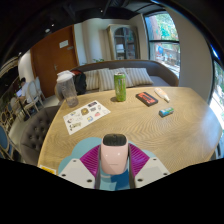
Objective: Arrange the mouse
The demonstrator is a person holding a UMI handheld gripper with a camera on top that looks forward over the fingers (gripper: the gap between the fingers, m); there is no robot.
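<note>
A white computer mouse (114,155) with a dark front end sits between my two fingers, raised above the wooden table (150,125). My gripper (113,162) has both magenta pads (90,160) pressing the mouse's sides. A light blue mat (78,152) lies on the table under and just left of the fingers.
Beyond the fingers on the table stand a green can (120,86), a clear lidded container (67,88), a printed sheet (86,116), a dark flat object (147,98), a pale item (162,94) and a small teal object (166,112). A sofa (125,73) and chairs (30,98) stand behind.
</note>
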